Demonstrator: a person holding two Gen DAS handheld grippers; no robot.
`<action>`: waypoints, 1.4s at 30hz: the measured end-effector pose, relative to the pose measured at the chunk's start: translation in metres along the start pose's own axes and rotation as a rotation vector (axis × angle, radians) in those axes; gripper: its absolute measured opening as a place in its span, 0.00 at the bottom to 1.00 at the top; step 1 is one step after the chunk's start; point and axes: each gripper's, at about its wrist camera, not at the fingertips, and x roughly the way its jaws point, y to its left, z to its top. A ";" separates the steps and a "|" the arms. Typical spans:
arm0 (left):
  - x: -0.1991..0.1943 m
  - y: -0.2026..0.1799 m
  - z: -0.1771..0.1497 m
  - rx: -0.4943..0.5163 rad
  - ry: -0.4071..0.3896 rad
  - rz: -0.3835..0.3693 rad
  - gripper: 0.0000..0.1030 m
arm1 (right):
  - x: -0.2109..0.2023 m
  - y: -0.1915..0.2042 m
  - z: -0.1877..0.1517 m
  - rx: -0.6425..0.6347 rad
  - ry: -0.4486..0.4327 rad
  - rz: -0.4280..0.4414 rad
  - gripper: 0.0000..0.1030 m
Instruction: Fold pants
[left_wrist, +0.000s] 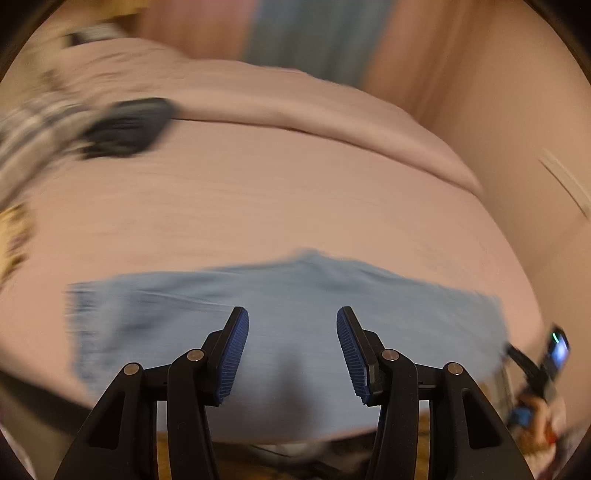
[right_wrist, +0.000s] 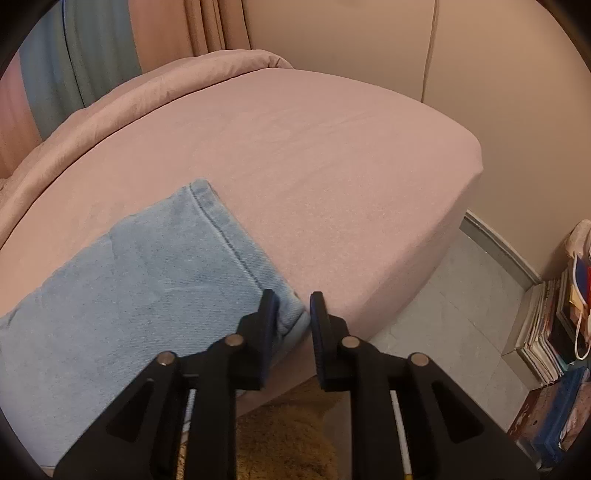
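Note:
Light blue denim pants (left_wrist: 184, 314) lie folded flat on the pink bed (left_wrist: 258, 192), near its front edge. The left wrist view is motion-blurred. My left gripper (left_wrist: 291, 312) hovers over the pants with its blue pads wide apart and nothing between them. In the right wrist view the pants (right_wrist: 147, 288) show a stitched hem running to their near right corner. My right gripper (right_wrist: 294, 295) sits at that corner. Its jaws stand a little apart, the hem corner lies between them, and a gap shows beside the right pad.
A folded pink duvet (right_wrist: 110, 99) runs along the bed's far side, with curtains (right_wrist: 74, 55) behind it. A dark object (left_wrist: 125, 127) and patterned fabric (left_wrist: 33, 125) lie at the bed's far left. On the floor are stacked books (right_wrist: 543, 332) and a tan rug (right_wrist: 280, 435).

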 end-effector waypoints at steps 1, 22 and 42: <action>0.011 -0.020 -0.002 0.038 0.022 -0.035 0.49 | 0.000 -0.002 0.001 0.003 0.001 0.001 0.24; 0.143 -0.174 -0.061 0.290 0.358 -0.191 0.31 | -0.004 -0.038 -0.010 0.192 0.096 0.295 0.60; 0.135 -0.157 -0.058 0.238 0.376 -0.247 0.31 | 0.004 -0.011 -0.014 0.231 0.099 0.359 0.24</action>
